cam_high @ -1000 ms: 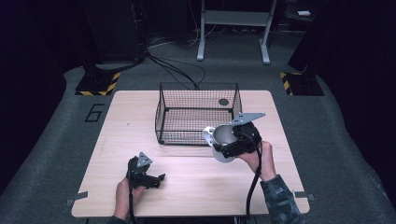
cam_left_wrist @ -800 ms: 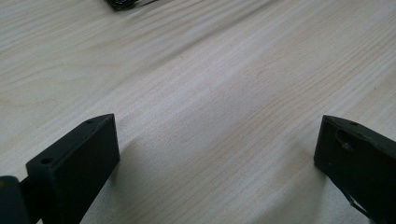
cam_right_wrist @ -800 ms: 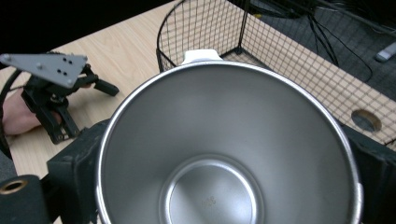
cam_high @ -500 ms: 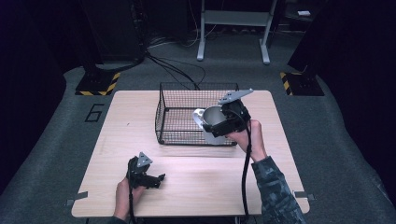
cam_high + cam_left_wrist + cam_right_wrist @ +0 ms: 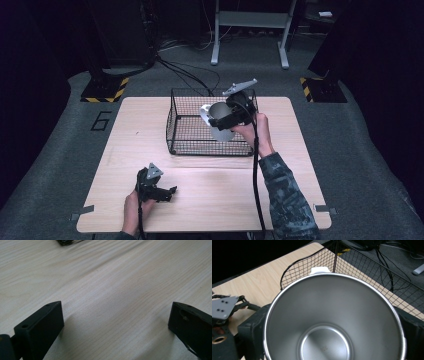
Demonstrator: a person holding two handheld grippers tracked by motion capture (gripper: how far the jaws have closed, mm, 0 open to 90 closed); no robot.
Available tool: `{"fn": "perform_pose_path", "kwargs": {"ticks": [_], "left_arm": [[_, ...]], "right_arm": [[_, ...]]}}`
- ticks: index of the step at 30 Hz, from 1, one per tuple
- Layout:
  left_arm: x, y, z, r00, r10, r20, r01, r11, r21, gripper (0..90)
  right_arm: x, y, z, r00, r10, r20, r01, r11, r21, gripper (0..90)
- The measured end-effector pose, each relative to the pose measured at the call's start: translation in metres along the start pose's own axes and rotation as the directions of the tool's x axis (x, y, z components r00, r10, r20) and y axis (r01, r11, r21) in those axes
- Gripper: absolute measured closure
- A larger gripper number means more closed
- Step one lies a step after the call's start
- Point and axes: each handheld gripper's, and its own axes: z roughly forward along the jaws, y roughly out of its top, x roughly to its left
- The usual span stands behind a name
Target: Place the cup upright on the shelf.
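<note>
1. We see a shiny steel cup (image 5: 222, 120) held in the air over the wire basket (image 5: 172, 125), tipped so its open mouth faces the camera on the hand-held gripper that carries it. In the right gripper view its bare inside (image 5: 332, 335) looks empty, with a small white piece (image 5: 320, 270) showing just past its far rim; we cannot tell what that piece is.

2. The right hand-held gripper (image 5: 231, 116) is clenched on the cup, its black jaws pressing the outer wall on either side.

3. A second ago the cup was lower, at the near right corner of the basket, just outside the wire. Half a second ago it had risen to the rim. Now it is above the basket's inside, toward the right wall. We judge that the cup is being carried into the basket and that lowering and letting go are what remain.

4. The basket stands at the far middle of the pale wooden desk (image 5: 300, 165).

5. The left hand-held gripper (image 5: 155, 190) rests on the near left part of the desk, well apart from the basket, in the same place as a second ago. Its jaws stand wide and released, with bare wood between them.

6. Around the desk lies dark grey floor (image 5: 365, 150) with cables.
</note>
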Motion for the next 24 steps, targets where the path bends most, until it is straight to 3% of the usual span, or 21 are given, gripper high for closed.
{"fn": "perform_pose_path", "kwargs": {"ticks": [9,11,14,20,24], "left_arm": [[-0.001,0.000,0.000,1.0000,-0.006,0.000,0.006,1.0000,0.001,0.2],[-0.001,0.000,0.000,1.0000,-0.009,0.002,0.009,1.0000,0.002,0.2],[-0.001,0.000,0.000,1.0000,-0.007,0.002,0.007,1.0000,0.002,0.2],[-0.001,0.000,0.000,1.0000,-0.005,0.002,0.005,1.0000,0.002,0.2],[-0.001,0.000,0.000,0.9999,-0.015,0.004,0.015,0.9999,0.002,0.2]], "right_arm": [[-0.012,0.015,0.022,0.9989,0.039,0.028,-0.039,0.999,0.012,5.8],[-0.016,0.015,0.029,0.9992,0.023,0.031,-0.024,0.999,0.021,5.8],[-0.021,0.014,0.042,0.9978,0.054,0.038,-0.055,0.998,0.038,5.8],[-0.029,0.011,0.050,0.9973,0.061,0.041,-0.063,0.997,0.042,5.7],[-0.035,0.007,0.055,0.9947,0.092,0.046,-0.094,0.994,0.054,5.8]]}}
